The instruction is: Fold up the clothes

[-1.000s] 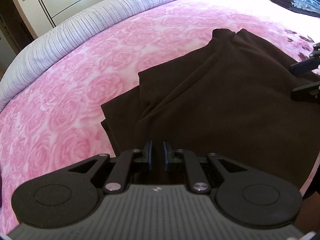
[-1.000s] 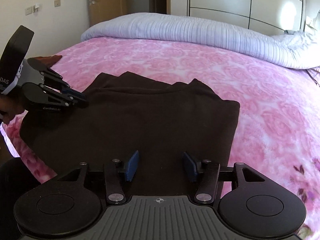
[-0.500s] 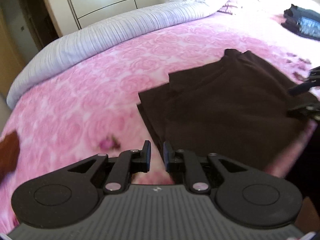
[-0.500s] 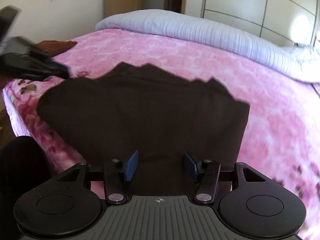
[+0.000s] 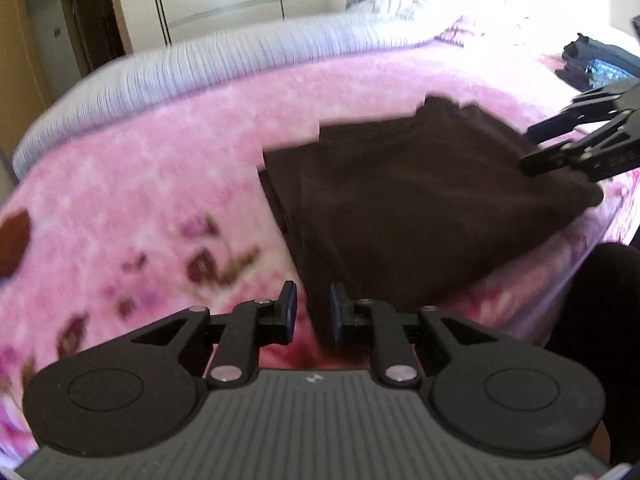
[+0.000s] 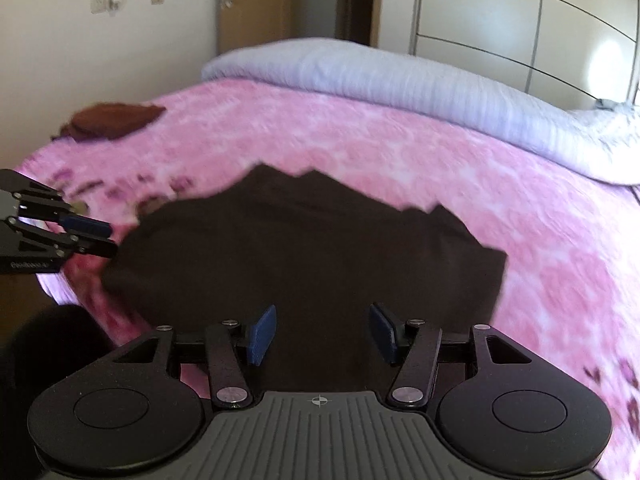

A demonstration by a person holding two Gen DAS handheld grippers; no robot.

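A dark brown folded garment (image 5: 420, 200) lies on the pink rose-print bedspread (image 5: 160, 168) near the bed's front edge; it also shows in the right wrist view (image 6: 304, 248). My left gripper (image 5: 310, 310) has its jaws a narrow gap apart at the garment's near-left corner, and no cloth is clearly pinched. My right gripper (image 6: 322, 334) is open and empty, low over the garment's near edge. Each gripper shows in the other's view: the right gripper (image 5: 536, 148) at the garment's right side, the left gripper (image 6: 102, 240) at its left corner.
A lavender ribbed duvet roll (image 6: 400, 84) runs along the far side of the bed. A reddish-brown garment (image 6: 116, 120) lies at the bed's far left corner. A dark folded pile (image 5: 600, 64) sits at the far right. Wardrobe doors (image 6: 500, 12) stand behind the bed.
Both grippers have pulled back from the garment toward the bed's edge, so more of the bedspread shows. The left gripper's jaws have parted slightly. The garment lies flat and folded.
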